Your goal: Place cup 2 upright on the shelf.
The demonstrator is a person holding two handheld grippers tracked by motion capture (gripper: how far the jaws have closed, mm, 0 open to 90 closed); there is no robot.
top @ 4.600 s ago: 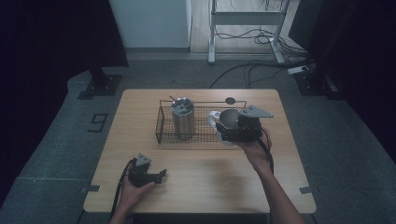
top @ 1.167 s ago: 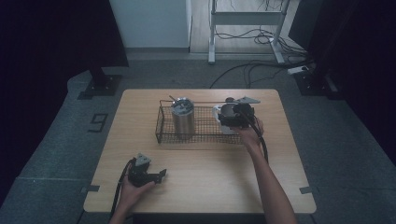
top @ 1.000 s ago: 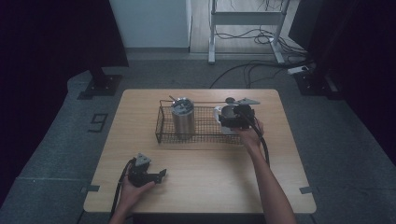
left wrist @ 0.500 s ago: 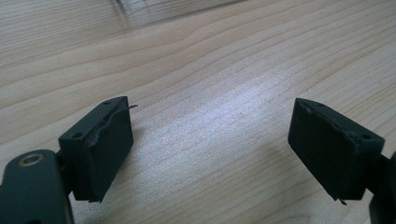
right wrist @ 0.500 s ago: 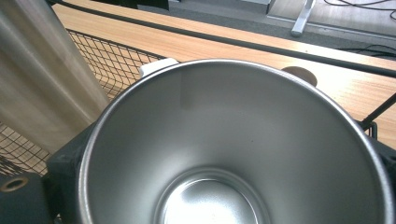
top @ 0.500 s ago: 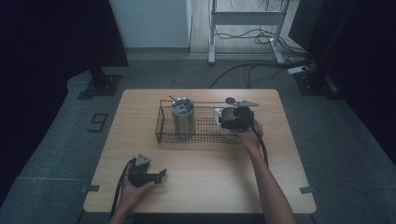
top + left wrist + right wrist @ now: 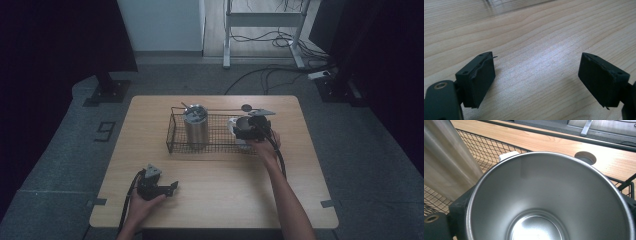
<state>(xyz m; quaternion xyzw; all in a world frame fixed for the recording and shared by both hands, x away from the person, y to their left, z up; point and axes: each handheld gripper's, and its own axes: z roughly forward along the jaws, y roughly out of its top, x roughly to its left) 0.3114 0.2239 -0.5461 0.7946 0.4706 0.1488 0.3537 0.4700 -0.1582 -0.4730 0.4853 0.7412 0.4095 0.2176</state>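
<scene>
Right gripper clamped on steel cup, 1 jaw each side of wall, keeping it upright inside wire basket for set-down. Left gripper fingers apart, nothing between, parked on table.

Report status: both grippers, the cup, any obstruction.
Left gripper open, on table. Right gripper shut on steel cup, over wire basket. Tall tumbler close beside.
</scene>
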